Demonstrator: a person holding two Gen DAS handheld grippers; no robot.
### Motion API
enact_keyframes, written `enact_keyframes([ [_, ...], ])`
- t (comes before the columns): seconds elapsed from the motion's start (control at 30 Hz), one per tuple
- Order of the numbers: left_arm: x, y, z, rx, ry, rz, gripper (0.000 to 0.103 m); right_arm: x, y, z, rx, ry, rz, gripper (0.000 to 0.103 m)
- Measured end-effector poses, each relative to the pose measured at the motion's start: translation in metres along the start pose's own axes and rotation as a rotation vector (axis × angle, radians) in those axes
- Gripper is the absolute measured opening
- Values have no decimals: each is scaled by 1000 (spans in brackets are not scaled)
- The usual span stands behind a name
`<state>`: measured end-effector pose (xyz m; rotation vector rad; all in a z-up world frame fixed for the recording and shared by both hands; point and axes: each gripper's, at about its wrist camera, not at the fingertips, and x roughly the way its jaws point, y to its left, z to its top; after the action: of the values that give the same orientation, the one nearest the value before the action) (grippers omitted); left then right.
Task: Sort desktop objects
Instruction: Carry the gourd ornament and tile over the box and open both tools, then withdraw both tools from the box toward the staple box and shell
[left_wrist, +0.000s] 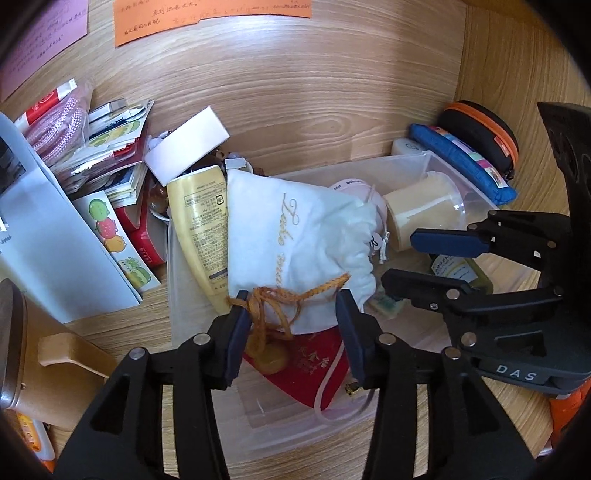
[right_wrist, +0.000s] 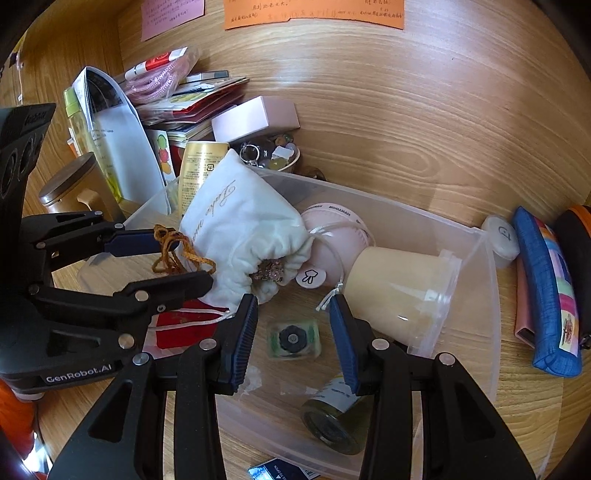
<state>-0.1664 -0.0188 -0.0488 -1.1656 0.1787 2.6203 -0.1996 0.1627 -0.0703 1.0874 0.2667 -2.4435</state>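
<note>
Here, white pouch lies diagonal, mouth toward right hand-held gripper, spread, empty.

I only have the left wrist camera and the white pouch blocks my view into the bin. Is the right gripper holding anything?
Observer: No. The right gripper is open, and its fingers hang over a small clear case on the bin floor.
Operator: Is the pouch closed?
Observer: No. The mouth of the white pouch gapes toward the right camera, with something sparkly showing inside.
Operator: Anything near the blue case that I can't see?
Observer: A flat pink item lies between the blue case and the wall of the clear bin.
</note>
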Motion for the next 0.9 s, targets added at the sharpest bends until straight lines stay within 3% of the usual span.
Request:
enact_keyframes([
  [0.17, -2, 0, 0, 3, -4, 4, 49, -5, 1, 1, -3, -23, 0, 43],
  [0.23, -3, 0, 0, 4, -10, 3, 54, -11, 0, 1, -1, -48, 5, 46],
  [0.47, -23, -1, 3, -2, -54, -19, 55, -35, -13, 6, 49, -112, 23, 50],
  [0.6, -35, -2, 5, 3, -82, 27, 70, -55, -21, 9, 80, -147, 9, 54],
  [0.7, -46, -7, 6, 13, -103, 46, 72, -72, -22, 7, 89, -176, -19, 64],
  [0.9, -69, -18, 0, 40, -152, 94, 82, -98, -16, -8, 83, -207, -45, 64],
])
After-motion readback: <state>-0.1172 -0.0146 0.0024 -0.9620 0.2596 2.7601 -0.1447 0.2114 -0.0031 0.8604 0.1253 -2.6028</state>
